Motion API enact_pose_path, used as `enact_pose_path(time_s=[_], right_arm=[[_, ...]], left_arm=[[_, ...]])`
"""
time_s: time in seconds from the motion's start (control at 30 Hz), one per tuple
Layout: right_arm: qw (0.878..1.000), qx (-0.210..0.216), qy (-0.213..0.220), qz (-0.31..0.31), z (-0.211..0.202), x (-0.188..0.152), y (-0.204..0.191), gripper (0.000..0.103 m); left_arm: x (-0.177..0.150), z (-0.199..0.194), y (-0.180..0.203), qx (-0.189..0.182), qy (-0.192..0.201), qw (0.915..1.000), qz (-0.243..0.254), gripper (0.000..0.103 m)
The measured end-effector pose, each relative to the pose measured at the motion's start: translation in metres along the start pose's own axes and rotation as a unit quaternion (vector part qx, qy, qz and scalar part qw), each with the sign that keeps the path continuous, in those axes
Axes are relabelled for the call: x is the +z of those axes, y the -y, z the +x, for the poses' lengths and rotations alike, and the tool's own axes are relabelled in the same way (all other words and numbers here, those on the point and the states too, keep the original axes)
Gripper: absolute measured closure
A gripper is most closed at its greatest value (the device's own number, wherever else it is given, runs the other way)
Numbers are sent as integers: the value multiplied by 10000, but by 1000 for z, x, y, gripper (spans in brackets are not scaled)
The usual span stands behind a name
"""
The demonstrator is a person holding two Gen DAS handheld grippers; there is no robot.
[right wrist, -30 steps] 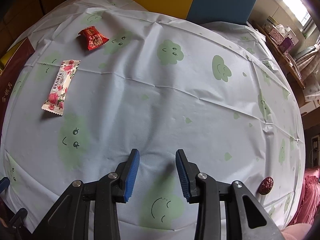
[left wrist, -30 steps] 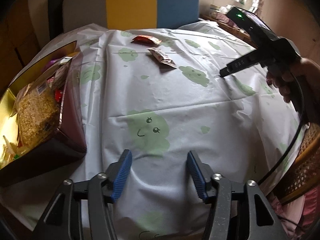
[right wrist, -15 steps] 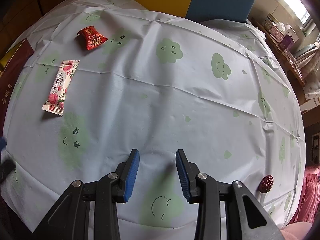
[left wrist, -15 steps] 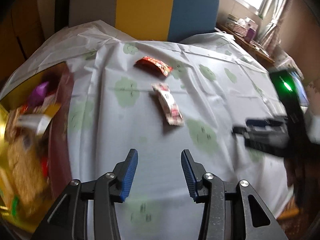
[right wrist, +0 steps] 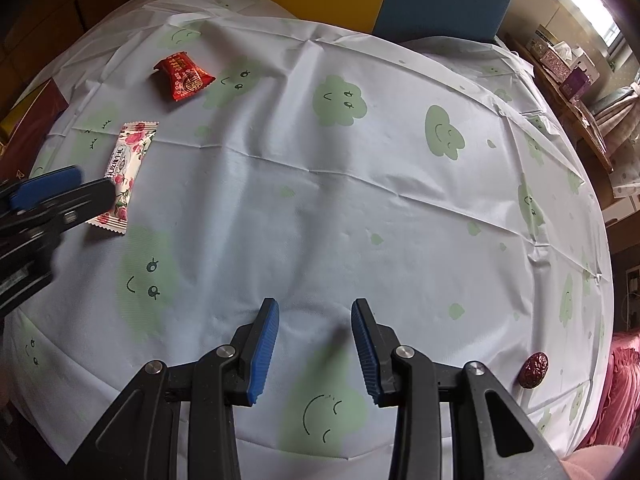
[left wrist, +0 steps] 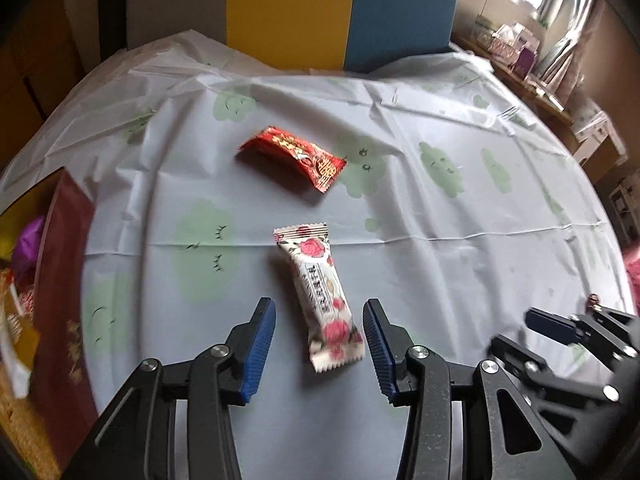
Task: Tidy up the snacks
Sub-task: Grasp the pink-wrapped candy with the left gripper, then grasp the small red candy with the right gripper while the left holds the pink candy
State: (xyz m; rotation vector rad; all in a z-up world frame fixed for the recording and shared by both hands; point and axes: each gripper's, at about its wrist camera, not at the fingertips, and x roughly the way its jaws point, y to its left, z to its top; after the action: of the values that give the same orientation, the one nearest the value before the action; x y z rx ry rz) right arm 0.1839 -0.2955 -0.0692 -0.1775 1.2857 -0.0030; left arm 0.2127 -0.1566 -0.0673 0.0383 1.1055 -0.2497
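Observation:
A white rose-print candy bar [left wrist: 324, 296] lies on the tablecloth, its near end between the open blue fingers of my left gripper [left wrist: 318, 344], untouched. It also shows in the right wrist view [right wrist: 127, 168], partly behind the left gripper [right wrist: 60, 192]. A red candy packet [left wrist: 294, 156] lies beyond it, also seen in the right wrist view [right wrist: 183, 76]. My right gripper [right wrist: 314, 348] is open and empty over the tablecloth; it appears at the right of the left wrist view [left wrist: 560, 332].
A dark red snack box [left wrist: 60, 280] with several snacks inside stands at the table's left edge. A red date [right wrist: 534, 370] lies near the right edge. A yellow and blue chair back [left wrist: 340, 12] stands behind the table.
My left gripper has moved forward and right from beside the snack box, so its open fingers now straddle the rose-print bar. The right gripper has hardly moved.

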Motion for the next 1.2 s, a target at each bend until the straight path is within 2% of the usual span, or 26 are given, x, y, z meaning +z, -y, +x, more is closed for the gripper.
enact_pose_path(time_s=[0.03,0.07,0.1,0.27,0.4,0.57,0.77,1.2], right_arm=[[10000,-3,0,-2,0,0,0,65],[10000,-5,-2,-1,1,1,-1,65],[10000,-1,-4,4,1,1,-1,65],[10000,-5,6,-68,1,1,-4,65],[9999,-8,16,-104,2,1,-5,65],[9999,-41,45,-136,2,-1,-8,65],[9998,-70,94,-164,0,-6,-11,65],[9994,-181,236,-201,-3,-20,-19,65]], left_arm=[[1,4,2,26,0,10000,16,57],[1,5,5,74,84,9999,78,63],[0,4,7,180,205,9994,220,83],[-19,-4,4,327,498,9971,480,84],[-44,-20,-2,249,563,9970,470,84],[-81,-36,1,474,720,9926,861,84],[-116,-48,-1,460,945,9909,839,83],[-128,-48,-10,225,1369,9880,683,83]])
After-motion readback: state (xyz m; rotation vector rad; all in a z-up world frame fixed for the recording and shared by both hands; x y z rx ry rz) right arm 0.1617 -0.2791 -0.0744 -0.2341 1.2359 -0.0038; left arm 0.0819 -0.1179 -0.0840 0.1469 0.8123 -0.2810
